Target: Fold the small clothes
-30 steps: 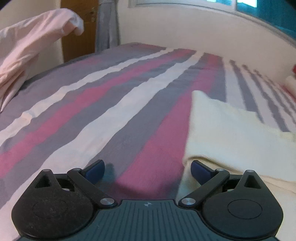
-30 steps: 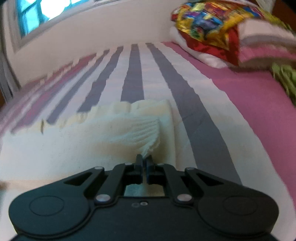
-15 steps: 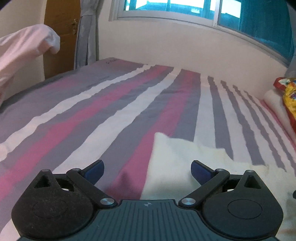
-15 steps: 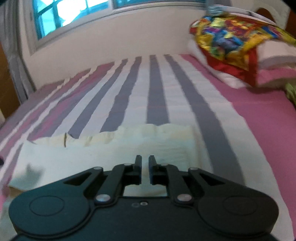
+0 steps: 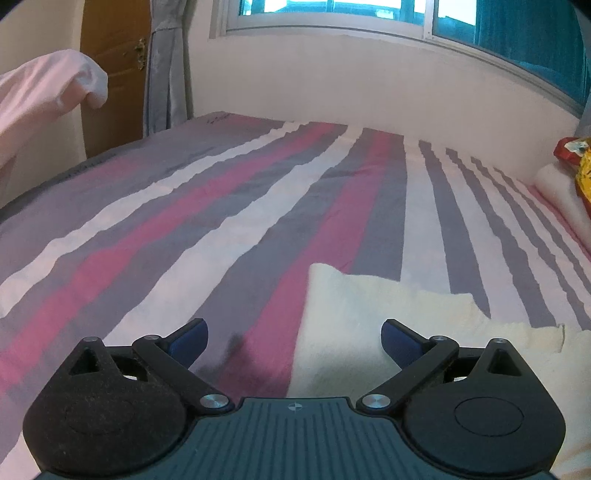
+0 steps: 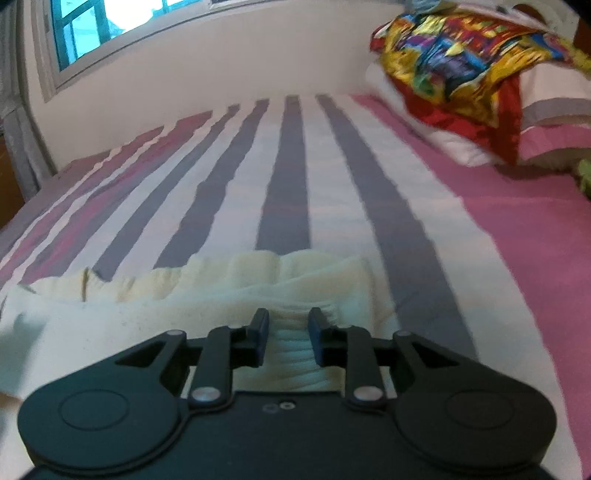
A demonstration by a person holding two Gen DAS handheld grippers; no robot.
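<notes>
A small cream garment (image 6: pixel 192 306) lies flat on the striped bed sheet (image 6: pixel 288 192), its ruffled edge on the far side. My right gripper (image 6: pixel 286 334) hovers just over its near right part; the jaws are opening, with a narrow gap, and the cloth below is not pinched. In the left wrist view the same cream garment (image 5: pixel 388 306) lies at lower right. My left gripper (image 5: pixel 293 341) is wide open above the garment's left edge and the sheet, with nothing between its blue pads (image 5: pixel 400 341).
Pillows under a bright multicoloured cloth (image 6: pixel 469 55) sit at the bed's right end. A pale pink cloth (image 5: pixel 40 96) hangs at the left. A white wall with a window (image 5: pixel 369 11) runs along the far side, a wooden door (image 5: pixel 110 74) at far left.
My right gripper let go of the garment's bunched edge, which dropped flat, and its jaws have parted. The left gripper, open throughout, drew back, bringing the window into view.
</notes>
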